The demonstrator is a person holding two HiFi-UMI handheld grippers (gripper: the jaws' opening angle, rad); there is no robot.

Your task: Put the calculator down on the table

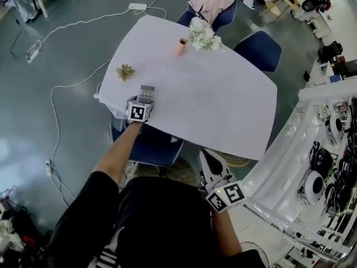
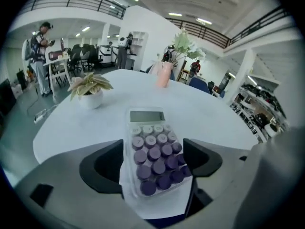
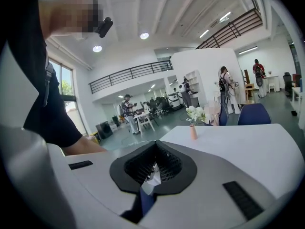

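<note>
I find the calculator (image 2: 151, 149) lying flat on the white table (image 2: 71, 128), close to the near edge. Its long axis runs straight away from the left gripper (image 2: 155, 162). The display end points toward the far side of the table, roughly at the pink vase (image 2: 164, 74), and the rows of round purple keys lie nearest the gripper. The display is a blank grey. The key legends are too blurred for me to read, and I can make out no brand or label. The left gripper's jaws stand wide apart, one pad on each long side of the calculator and just beside it, with no grip on it. A small potted plant (image 2: 90, 90) sits well to the left. The right gripper (image 3: 155, 168) hangs off the table by my body, jaws closed together on nothing.
</note>
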